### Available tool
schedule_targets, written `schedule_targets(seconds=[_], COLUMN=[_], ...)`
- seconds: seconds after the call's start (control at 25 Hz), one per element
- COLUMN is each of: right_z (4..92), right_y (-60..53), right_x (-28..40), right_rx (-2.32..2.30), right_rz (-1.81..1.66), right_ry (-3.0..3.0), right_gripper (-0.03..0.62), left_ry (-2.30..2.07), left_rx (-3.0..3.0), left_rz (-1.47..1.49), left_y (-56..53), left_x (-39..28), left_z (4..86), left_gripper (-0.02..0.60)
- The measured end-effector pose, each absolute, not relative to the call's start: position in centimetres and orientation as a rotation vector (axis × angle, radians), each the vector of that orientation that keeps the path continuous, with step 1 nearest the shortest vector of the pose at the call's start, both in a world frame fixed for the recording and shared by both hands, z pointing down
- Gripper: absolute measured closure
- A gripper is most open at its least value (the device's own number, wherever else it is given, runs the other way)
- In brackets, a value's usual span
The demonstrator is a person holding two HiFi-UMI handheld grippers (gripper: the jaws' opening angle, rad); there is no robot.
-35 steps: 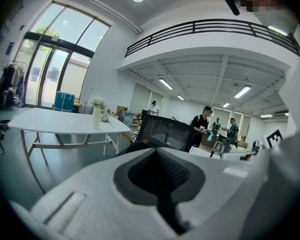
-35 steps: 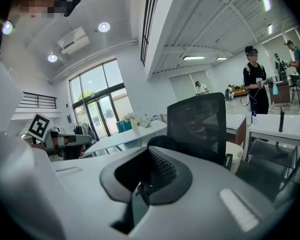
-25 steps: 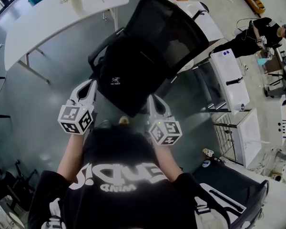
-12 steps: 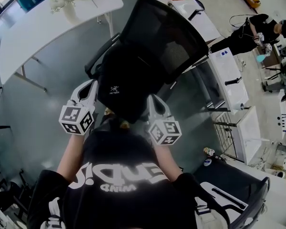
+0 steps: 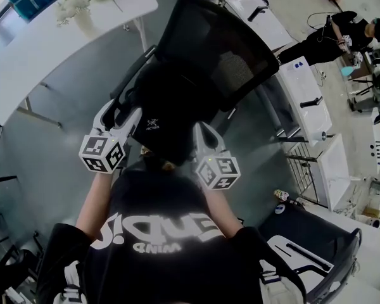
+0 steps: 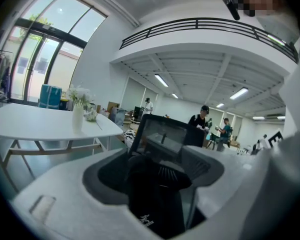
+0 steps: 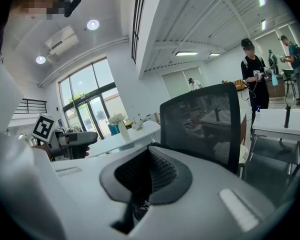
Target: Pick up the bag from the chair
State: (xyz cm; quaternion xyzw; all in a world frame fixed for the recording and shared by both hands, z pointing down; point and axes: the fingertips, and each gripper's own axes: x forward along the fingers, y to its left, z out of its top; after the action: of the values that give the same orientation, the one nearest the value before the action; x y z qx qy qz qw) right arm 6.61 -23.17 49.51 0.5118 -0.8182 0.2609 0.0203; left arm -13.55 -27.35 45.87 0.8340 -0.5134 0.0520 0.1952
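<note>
Fingers of left gripper point(image 5: 119, 114): we hold them apart at the bag point(image 5: 164, 106).
Fingers of right gripper point(image 5: 201, 132): together.
Bag: on chair point(image 5: 221, 43).

Matt black cloth bag point(image 5: 158, 106), black mesh chair back point(image 5: 215, 49), smooth white tabletop point(image 5: 38, 49), glossy grey floor point(image 5: 44, 144).

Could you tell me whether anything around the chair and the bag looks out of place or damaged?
Nothing stands out. The black bag rests on the office chair against its mesh backrest, with the left hand-held gripper and the right hand-held gripper on either side of it.
</note>
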Motion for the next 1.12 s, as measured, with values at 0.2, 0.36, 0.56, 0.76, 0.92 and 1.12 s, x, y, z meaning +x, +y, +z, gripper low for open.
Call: schedule_targets(seconds=[0.2,0.36,0.56,0.76,0.92,1.12], right_z=[49.7,49.9,50.2,50.3,50.9,51.9], right_y=[-24.7,-25.5,-26.4,-26.7,-26.7,-26.4], right_x=[6.6,6.6,6.7,6.8,7.1,8.2], right_rx=[1.615,1.624,1.636,1.651,1.676,1.719], right_rz=[0.806,0.812,0.81,0.814,0.83,0.862], right_ry=[-2.524,-2.511,-2.496,-2.472,-2.431,-2.358], right_gripper=[0.594,0.594,0.594,0.594,0.594,0.594], left_ry=[-1.398,-1.386,-1.346,-1.301,-1.275,-1.236], left_rx=[2.342,2.337,2.315,2.289,2.243,2.16], left_rz=[0.215,0.276,0.367,0.485,0.606,0.721], left_y=[-29.8,-31.8,-34.6,-37.5,-39.8,-41.4], left_x=[-13.4,-13.4,-13.1,-12.6,-12.6,-12.6], left_z=[48.3,51.0,55.4,60.4,65.3,70.7], left_gripper=[0.17,0.146,0.124,0.12,0.115,0.117])
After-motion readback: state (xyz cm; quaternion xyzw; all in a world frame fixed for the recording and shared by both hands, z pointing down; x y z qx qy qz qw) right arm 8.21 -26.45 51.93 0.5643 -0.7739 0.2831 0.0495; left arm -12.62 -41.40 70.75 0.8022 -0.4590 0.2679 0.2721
